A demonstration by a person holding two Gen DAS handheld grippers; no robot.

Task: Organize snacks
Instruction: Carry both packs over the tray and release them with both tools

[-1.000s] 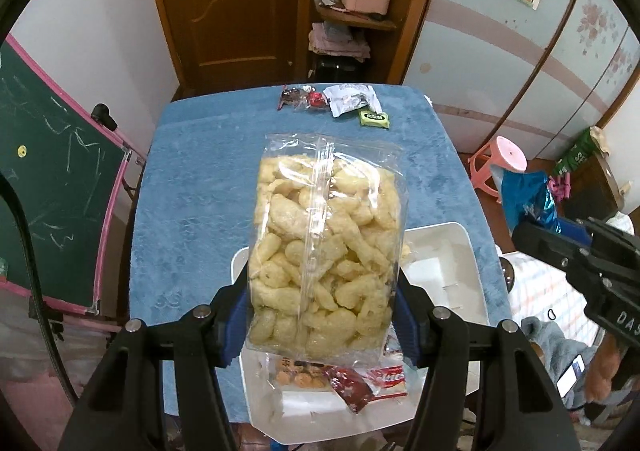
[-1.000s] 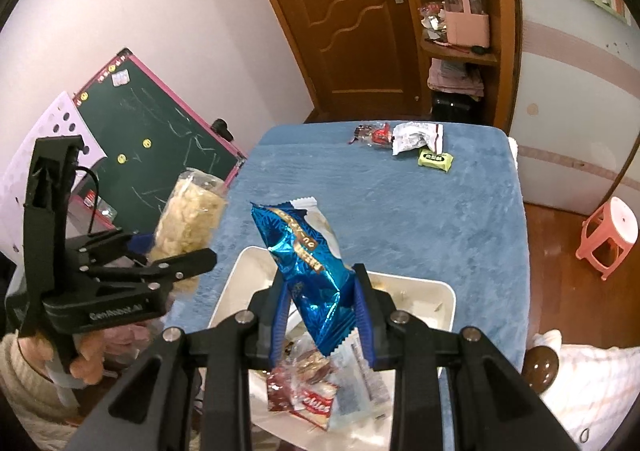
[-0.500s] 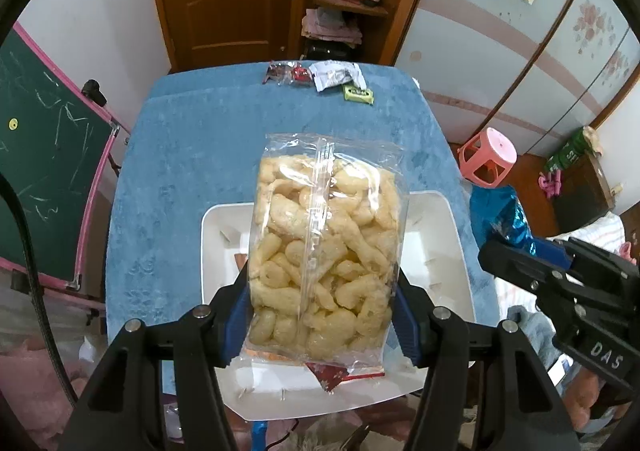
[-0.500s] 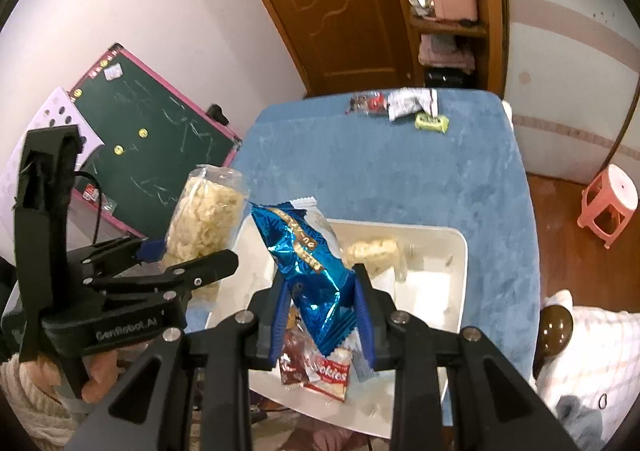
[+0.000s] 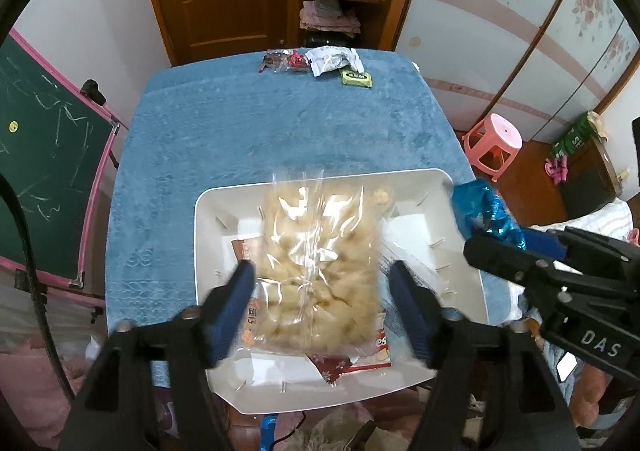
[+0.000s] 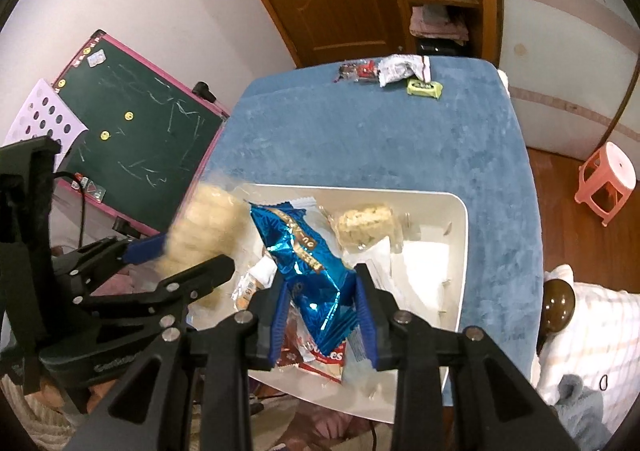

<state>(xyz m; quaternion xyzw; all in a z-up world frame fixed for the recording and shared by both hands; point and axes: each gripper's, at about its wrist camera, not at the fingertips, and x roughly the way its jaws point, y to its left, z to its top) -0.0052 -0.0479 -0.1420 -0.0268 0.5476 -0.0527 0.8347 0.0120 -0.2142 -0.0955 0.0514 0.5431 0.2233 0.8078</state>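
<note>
The clear bag of pale puffed snacks (image 5: 316, 271) is blurred above the white tray (image 5: 216, 211), between the blue pads of the left gripper (image 5: 322, 291), whose jaws have just been opening; a gap shows on each side, so the pads no longer press on the bag. Under it, in the tray, lie a red-and-white packet (image 5: 372, 355) and other wrappers. The right gripper (image 6: 322, 315) holds a blue foil packet (image 6: 308, 263) upright over the near part of the same tray, its jaws having just been easing apart slightly, with both pads against the packet's lower end. A wrapped rice-cracker block (image 6: 364, 227) rests further back in the tray. The tray sits at the near edge of a table with a blue cloth (image 5: 280, 123). At the far edge of the table, well apart from the tray, lie a dark red packet (image 5: 284, 61), a white wrapper (image 5: 332, 59) and a small green packet (image 5: 356, 79). A green chalkboard (image 6: 140, 139) stands to the left of the table, and a pink stool (image 5: 494, 143) to its right.
</note>
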